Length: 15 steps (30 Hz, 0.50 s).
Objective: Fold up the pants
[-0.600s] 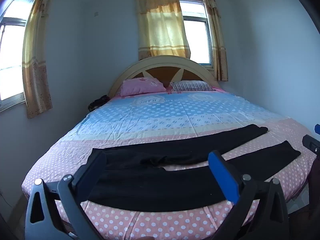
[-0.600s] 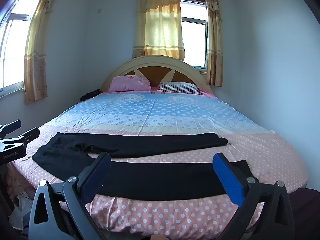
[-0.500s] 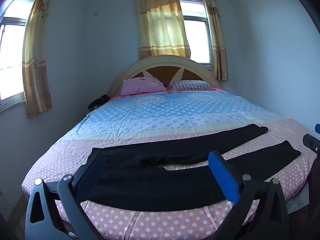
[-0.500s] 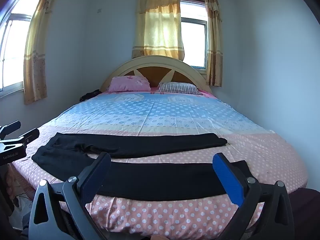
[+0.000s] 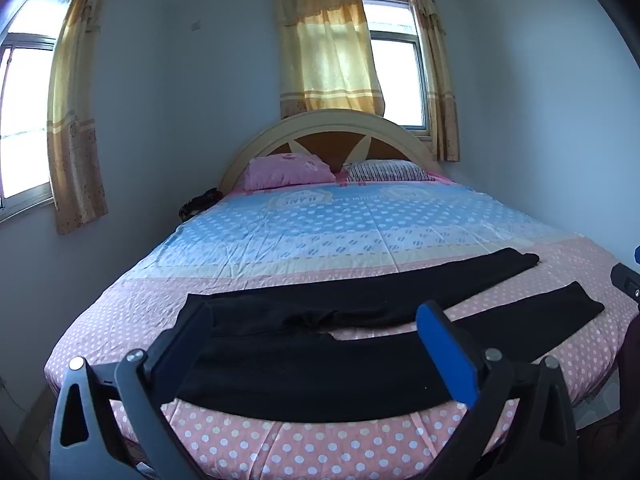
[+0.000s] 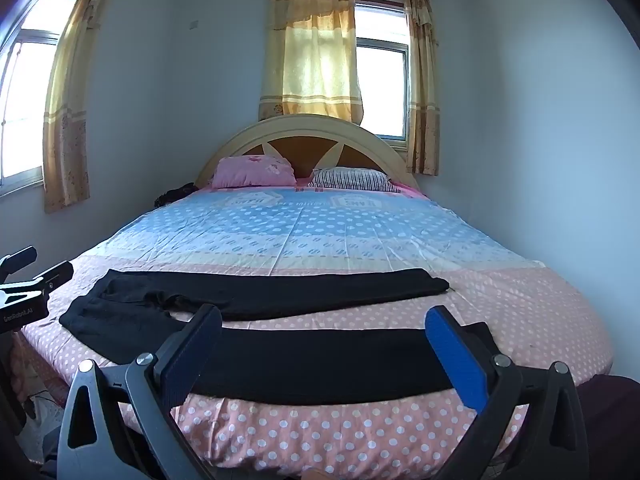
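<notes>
Pants (image 5: 320,364): one pair, black, laid flat and unfolded across the foot end of the bed (image 5: 320,232), on the pink dotted band of the sheet. Waist end toward the bed's left side, both legs running toward its right side; the nearer leg lies along the foot edge, the farther leg angles slightly toward the headboard (image 5: 332,128), with a strip of sheet showing between them. In the right wrist view the pants (image 6: 320,364) show the same layout.

Left tongs (image 5: 316,344): spread wide, nothing between them, held off the foot of the bed above the waist half of the pants, not touching the cloth.

Right tongs (image 6: 324,344): spread wide, nothing between them, held off the foot of the bed over the nearer leg, not touching the cloth.

Pink pillow (image 5: 288,170): at the head of the bed, against the headboard, left side.

Striped pillow (image 5: 386,171): just beside the pink one, right side.

Curtains (image 5: 328,44): yellow, hanging at the window behind the headboard.

Dark bundle (image 5: 198,204): off the bed's left edge near the headboard; cannot tell what it is.
</notes>
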### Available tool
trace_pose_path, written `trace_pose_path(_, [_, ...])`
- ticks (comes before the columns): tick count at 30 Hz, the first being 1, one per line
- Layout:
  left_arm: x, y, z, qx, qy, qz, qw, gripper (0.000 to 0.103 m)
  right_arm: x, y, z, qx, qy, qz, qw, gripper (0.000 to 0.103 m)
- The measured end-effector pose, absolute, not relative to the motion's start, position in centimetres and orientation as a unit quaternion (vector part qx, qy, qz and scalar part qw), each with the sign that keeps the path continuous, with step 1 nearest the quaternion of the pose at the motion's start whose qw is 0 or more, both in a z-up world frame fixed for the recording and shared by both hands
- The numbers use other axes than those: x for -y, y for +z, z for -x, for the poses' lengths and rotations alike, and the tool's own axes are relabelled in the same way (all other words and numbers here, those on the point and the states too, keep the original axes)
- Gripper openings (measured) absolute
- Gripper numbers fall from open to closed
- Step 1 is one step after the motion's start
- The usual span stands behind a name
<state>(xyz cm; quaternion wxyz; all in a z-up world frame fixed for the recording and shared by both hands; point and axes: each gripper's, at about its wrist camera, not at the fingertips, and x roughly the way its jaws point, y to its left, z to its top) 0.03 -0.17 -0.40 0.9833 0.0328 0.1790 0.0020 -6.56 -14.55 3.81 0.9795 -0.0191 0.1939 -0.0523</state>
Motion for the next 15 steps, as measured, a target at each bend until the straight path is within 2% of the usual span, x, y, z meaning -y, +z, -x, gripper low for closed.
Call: trace_pose_path(15, [0.52, -0.11, 0.10, -0.179, 0.004, -0.031, 0.983, 0.103, 14.48, 3.76, 6.61, -0.194, -0.055, 0.018, 0.979, 0.102])
